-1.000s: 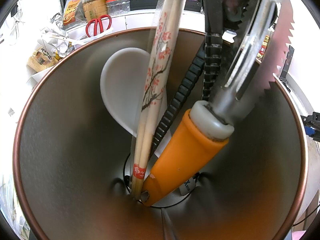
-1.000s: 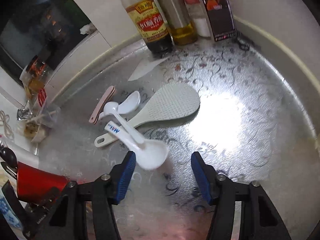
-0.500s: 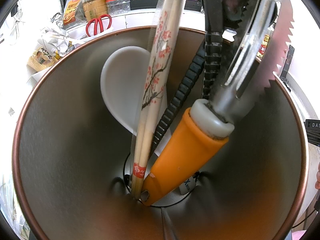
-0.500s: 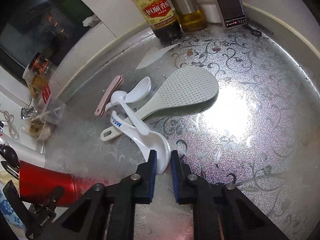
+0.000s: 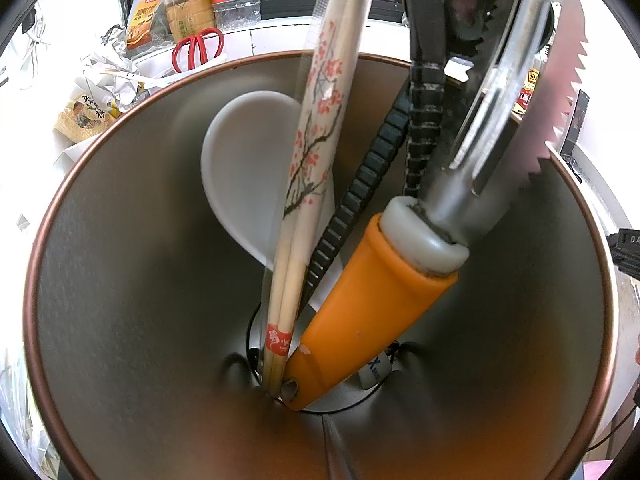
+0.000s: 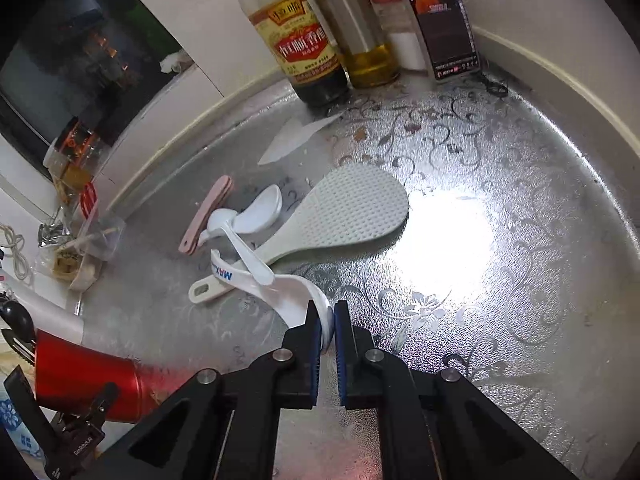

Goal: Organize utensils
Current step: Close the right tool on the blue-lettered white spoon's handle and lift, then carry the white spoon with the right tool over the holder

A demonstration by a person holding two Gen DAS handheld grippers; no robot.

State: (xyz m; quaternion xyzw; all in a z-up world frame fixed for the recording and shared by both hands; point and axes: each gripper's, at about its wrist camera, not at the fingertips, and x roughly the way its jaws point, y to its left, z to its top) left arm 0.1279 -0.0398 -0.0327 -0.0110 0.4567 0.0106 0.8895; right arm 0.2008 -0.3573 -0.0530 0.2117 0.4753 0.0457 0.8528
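Observation:
My right gripper (image 6: 327, 328) is shut on the bowl of a white spoon (image 6: 288, 292), whose lettered handle runs back to the left over the patterned counter (image 6: 500, 280). A second white spoon (image 6: 244, 248) lies across it, next to a rice paddle (image 6: 352, 208), a small white spoon (image 6: 262, 210) and a pink stick (image 6: 208, 212). The left wrist view looks straight down into the metal utensil holder (image 5: 120, 280), which holds chopsticks (image 5: 316, 128), an orange-handled serrated tool (image 5: 372, 300), a white spoon (image 5: 244, 168) and a black-handled utensil (image 5: 360, 208). In the right wrist view my left gripper (image 6: 64, 396) clasps this red holder (image 6: 80, 372).
A sauce bottle (image 6: 296, 40), an oil bottle (image 6: 356, 32) and a dark box (image 6: 444, 20) stand along the back wall. A paper scrap (image 6: 292, 140) lies behind the utensils. Red scissors (image 5: 198, 46), jars and wrappers clutter the ledge behind the holder.
The right jaws have shut from wide open onto the white spoon's bowl, which now stands on edge between the pads. The left view is unchanged.

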